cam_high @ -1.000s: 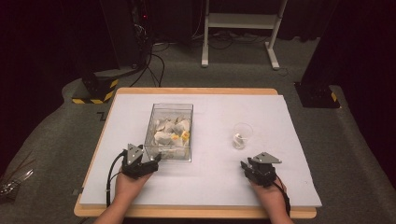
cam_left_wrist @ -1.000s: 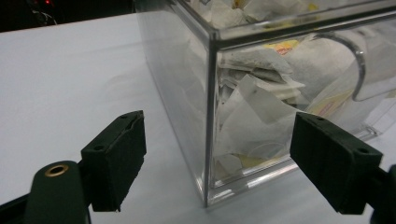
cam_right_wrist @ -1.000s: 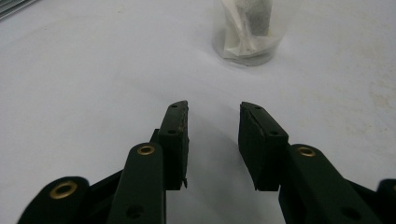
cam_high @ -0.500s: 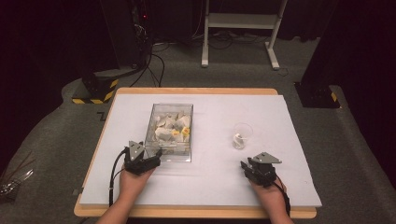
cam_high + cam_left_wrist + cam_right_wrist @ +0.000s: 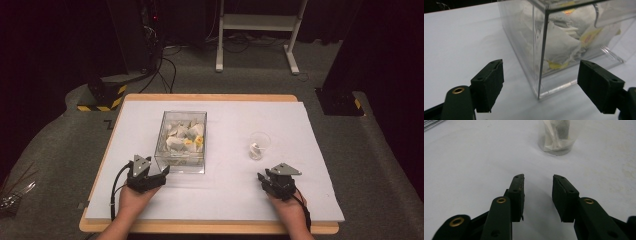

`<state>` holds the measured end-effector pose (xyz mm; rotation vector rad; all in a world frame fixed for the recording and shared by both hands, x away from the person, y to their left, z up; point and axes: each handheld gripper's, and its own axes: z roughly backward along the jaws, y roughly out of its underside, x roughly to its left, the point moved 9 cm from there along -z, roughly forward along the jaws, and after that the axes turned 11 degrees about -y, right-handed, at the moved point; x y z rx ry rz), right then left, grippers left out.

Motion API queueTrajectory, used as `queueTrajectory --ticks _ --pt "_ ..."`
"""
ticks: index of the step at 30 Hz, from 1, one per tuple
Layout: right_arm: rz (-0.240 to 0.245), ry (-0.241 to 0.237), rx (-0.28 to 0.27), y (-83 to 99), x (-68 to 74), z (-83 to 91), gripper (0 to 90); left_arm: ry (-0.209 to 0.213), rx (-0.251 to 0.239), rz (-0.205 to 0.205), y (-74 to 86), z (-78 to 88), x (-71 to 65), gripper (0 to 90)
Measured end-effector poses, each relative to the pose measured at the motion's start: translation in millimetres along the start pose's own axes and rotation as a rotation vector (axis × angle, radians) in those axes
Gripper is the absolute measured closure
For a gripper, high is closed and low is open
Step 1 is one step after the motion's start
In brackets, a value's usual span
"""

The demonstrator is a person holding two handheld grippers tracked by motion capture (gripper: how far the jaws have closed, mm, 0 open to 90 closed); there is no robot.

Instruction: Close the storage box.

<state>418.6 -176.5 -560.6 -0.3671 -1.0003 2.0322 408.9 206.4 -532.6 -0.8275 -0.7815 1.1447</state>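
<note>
Where grey carpet and dark drapes surround it, a white-topped table point(image 5: 300, 200) carries the work.
Near its front edge, left tongs point(image 5: 540, 82) have just been narrowing yet stand spread astride the clear box point(image 5: 564, 45) corner; right tongs point(image 5: 538, 192) gape empty, facing the cup point(image 5: 556, 137).

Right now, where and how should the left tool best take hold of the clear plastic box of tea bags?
Probably its near corner: the clear plastic box of tea bags stands upright with that vertical edge between the left tool's open jaws. Come in level from the person's side and pinch one thin wall near the open top, since the full box looks too wide to span.
</note>
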Motion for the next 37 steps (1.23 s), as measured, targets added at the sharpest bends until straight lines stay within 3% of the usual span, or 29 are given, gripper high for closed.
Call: queueTrajectory --ticks 3,9,11,15,20,24,26,37 --pt "0.001 0.002 0.003 0.2 0.1 -0.3 62.0 0.020 0.025 -0.003 9.4 6.3 7.3 23.1" --pt "0.003 0.004 0.006 0.2 -0.3 -0.8 61.6 0.000 0.092 0.011 27.6 10.4 28.5 25.7" --pt "0.005 0.008 0.007 0.3 -0.5 -0.9 60.7 -0.003 0.131 -0.029 36.5 15.5 33.1 25.5" --pt "-0.004 0.011 0.013 0.7 -0.3 -1.5 59.8 -0.021 0.151 -0.083 41.9 18.2 36.2 24.1" --pt "-0.007 0.012 0.023 1.1 -1.4 -2.0 55.6 -0.029 0.172 -0.097 48.3 13.9 41.1 23.2" --pt "-0.027 -0.007 0.027 1.5 -1.8 -2.6 50.3 -0.002 0.201 -0.067 51.9 11.2 43.0 22.4" --pt "-0.022 0.017 0.030 1.6 -2.9 -2.7 46.2 0.002 0.203 -0.064 52.1 10.8 43.5 22.5" --pt "-0.036 0.022 0.032 2.0 -3.6 -2.7 43.6 0.010 0.209 -0.050 52.5 10.6 43.6 22.3"
